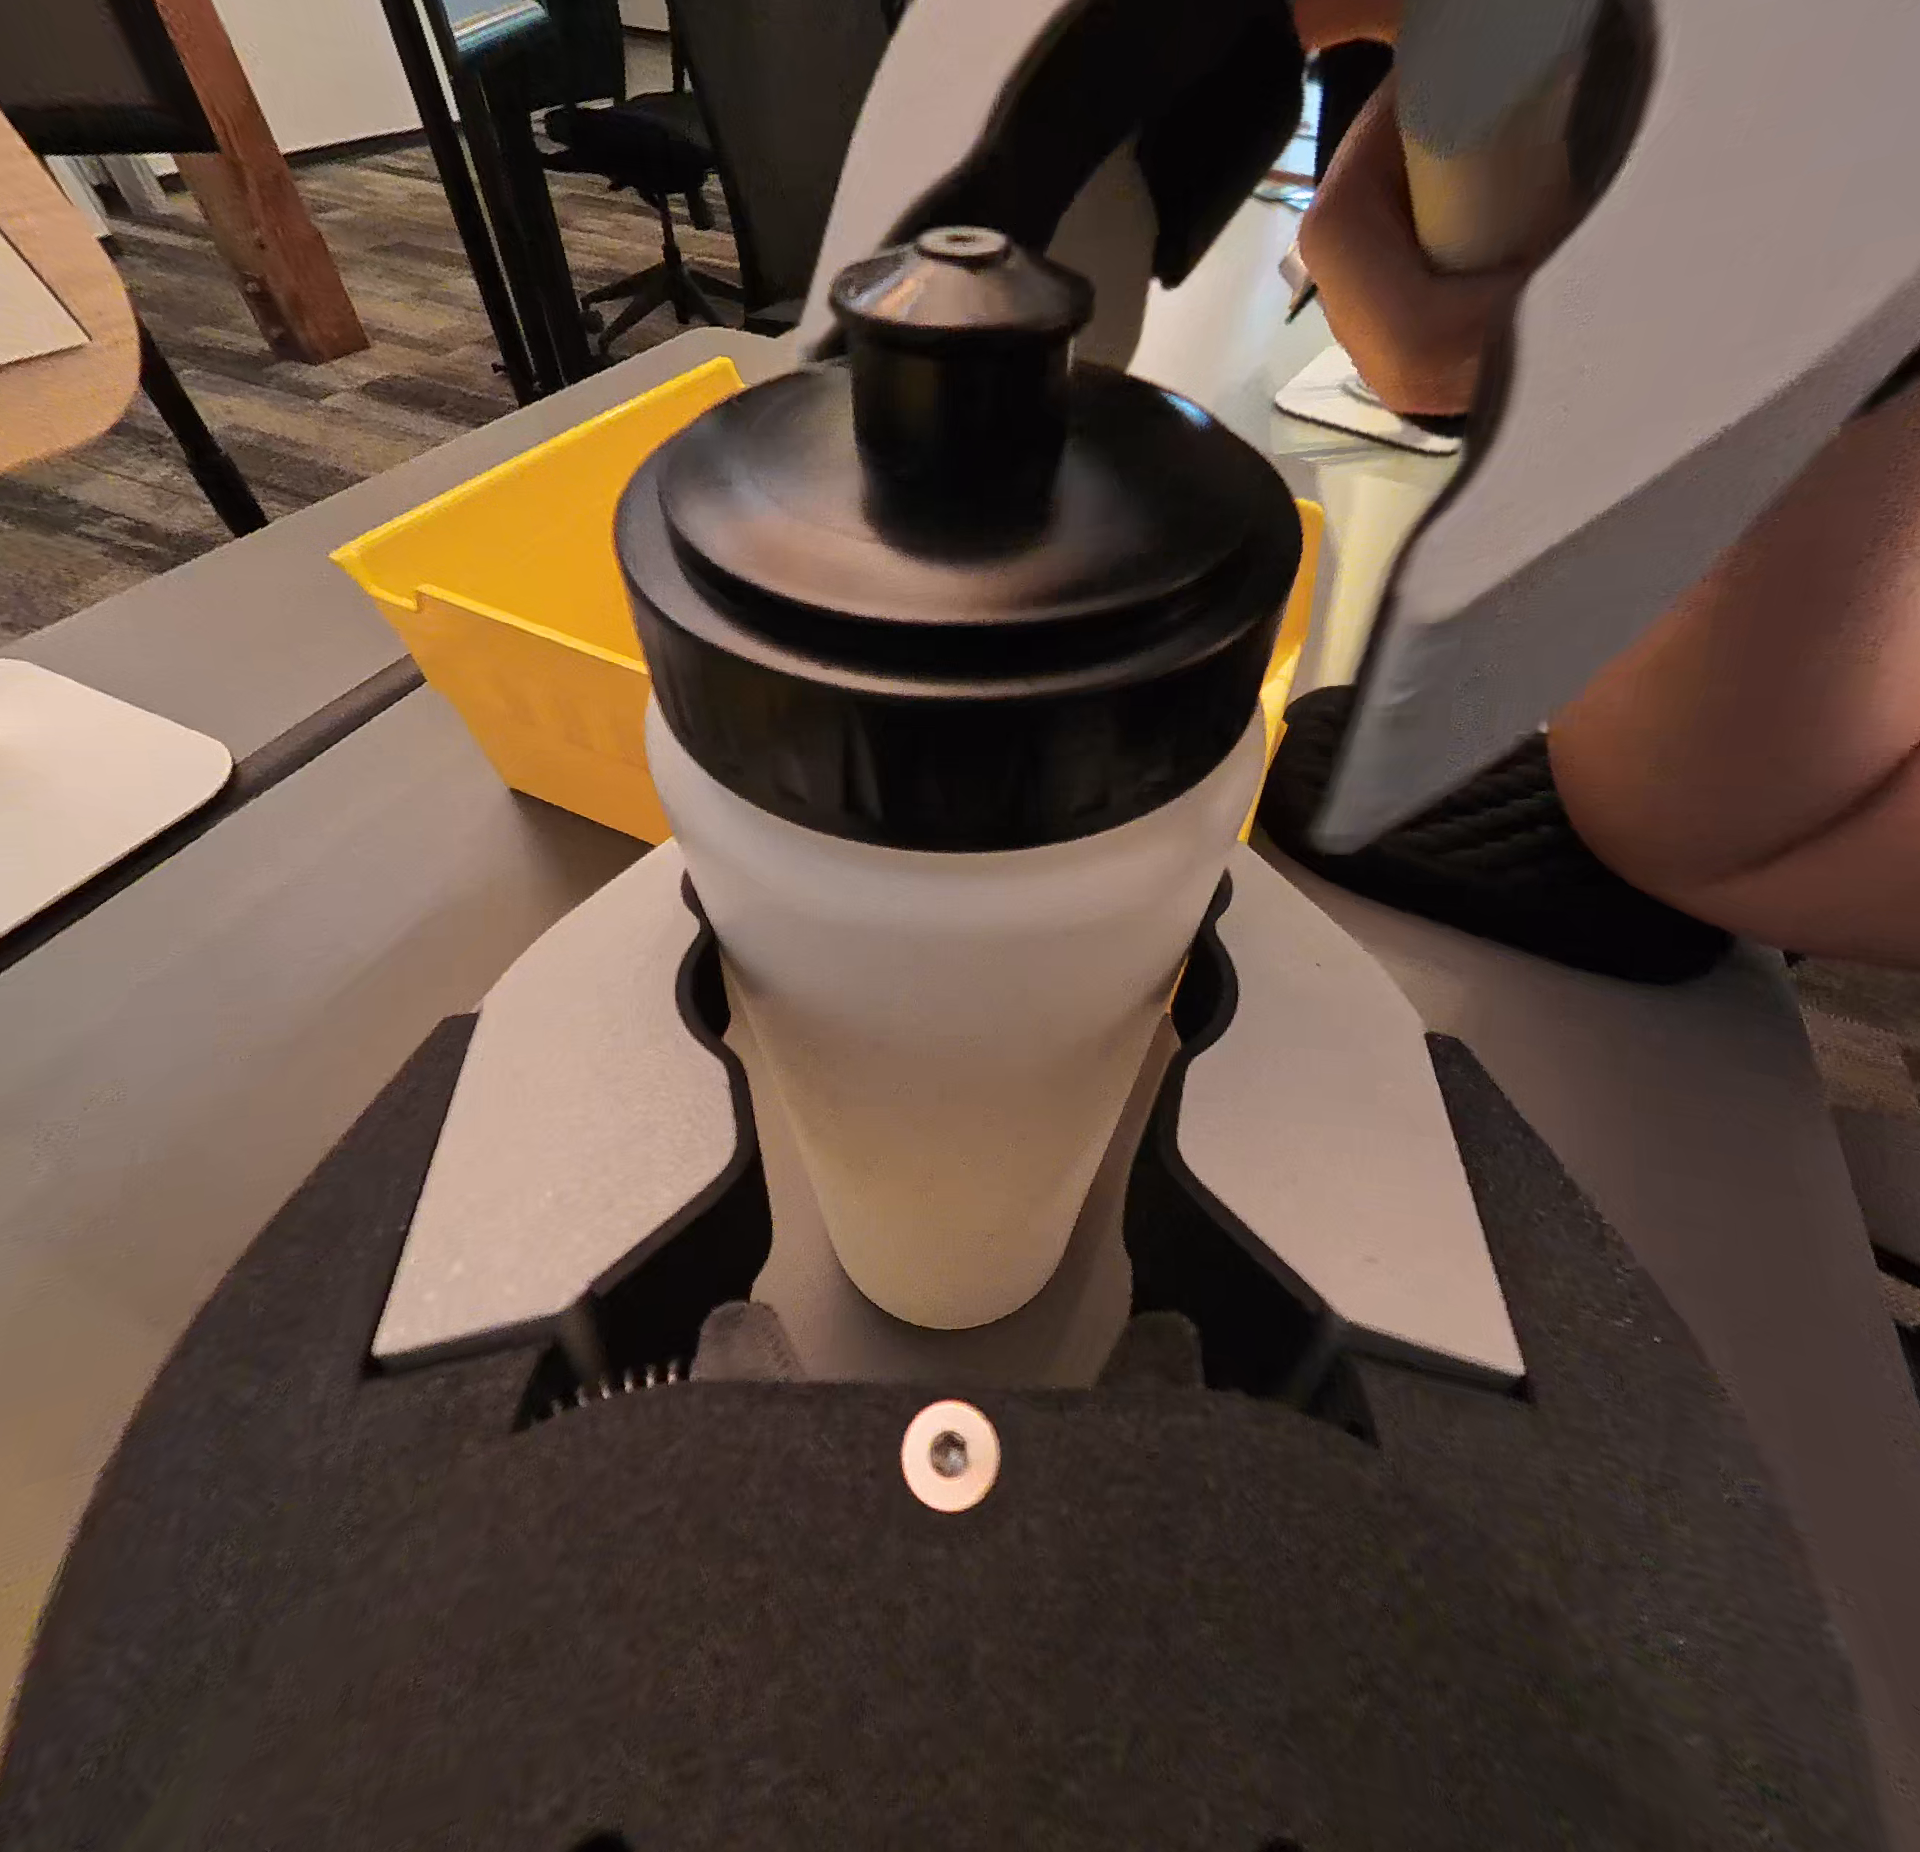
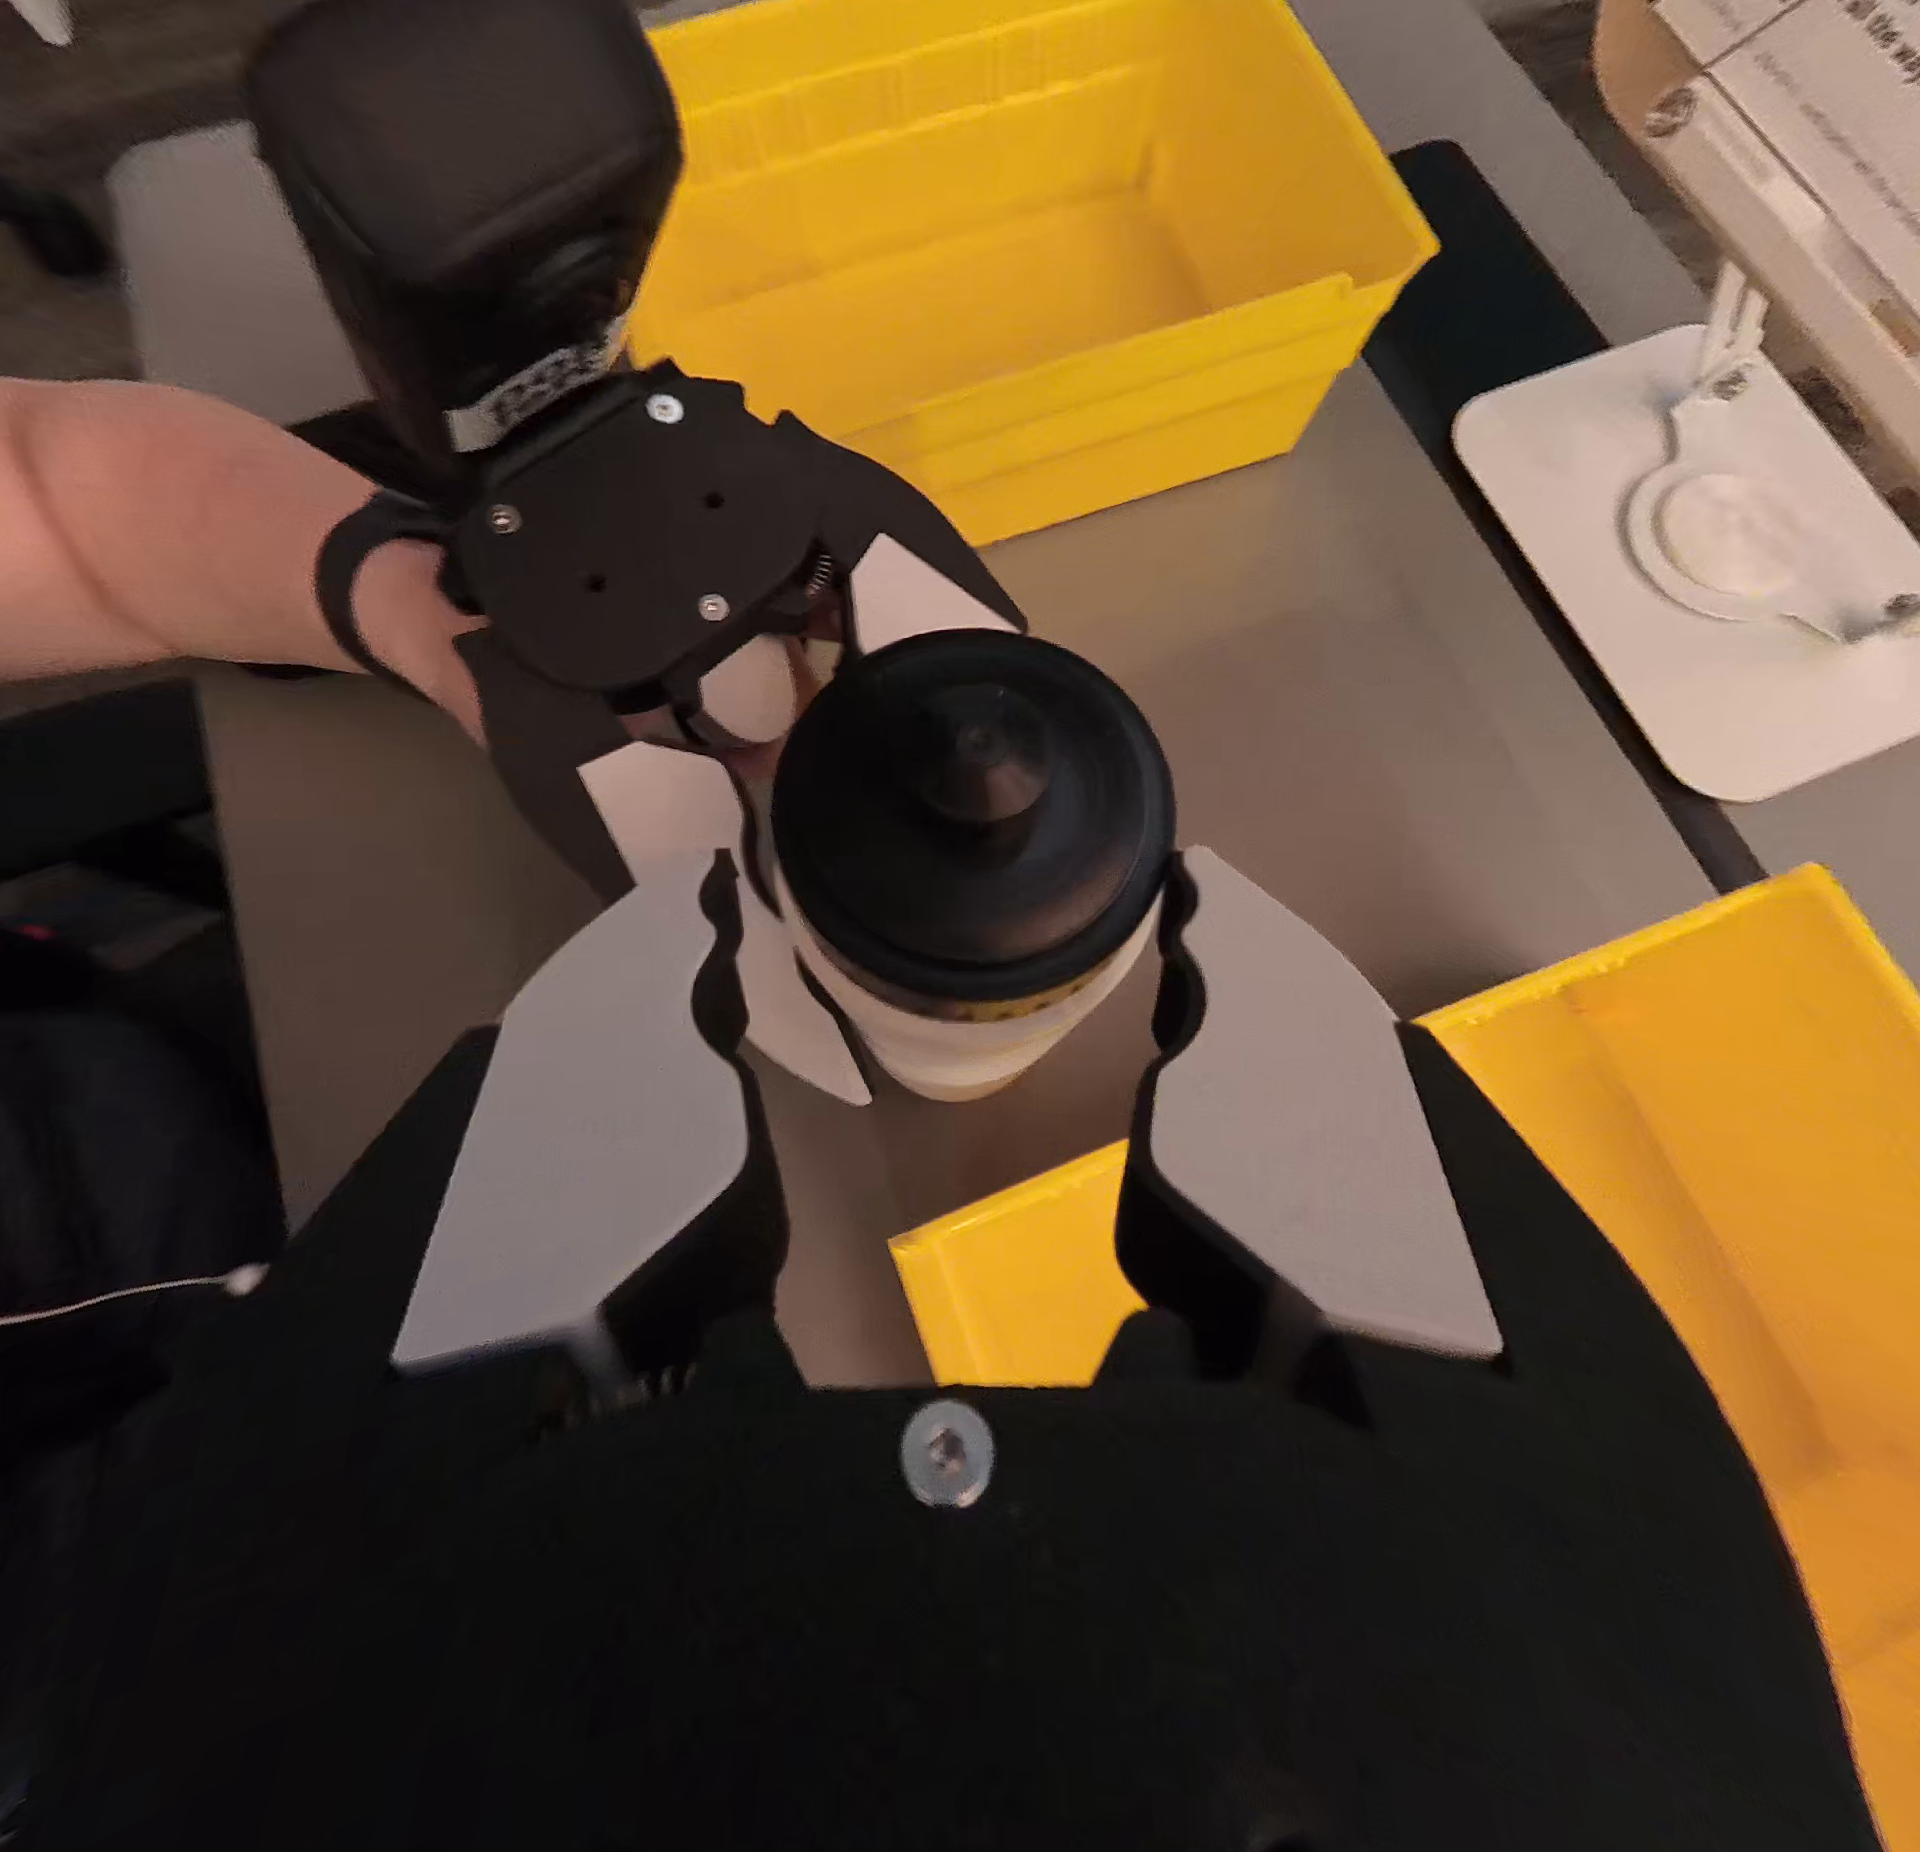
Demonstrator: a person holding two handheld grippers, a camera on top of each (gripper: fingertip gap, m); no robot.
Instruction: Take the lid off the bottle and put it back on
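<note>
While the grey worktop (image 2: 1299,659) carries two yellow bins (image 2: 1018,244), the white bottle (image 1: 935,1023) is held upright near its middle, between the bins. The left claw (image 1: 951,981) is clenched on the bottle's waist; the translucent plastic is judged light, somewhat squeezable and smooth, so a firm hold there is needed against twisting. The right claw (image 2: 951,971) is spread wide, straddling the black lid (image 2: 971,794) from above without contact. The lid's ribbed skirt is judged the best purchase, the narrow spout (image 1: 961,348) being too slim.
</note>
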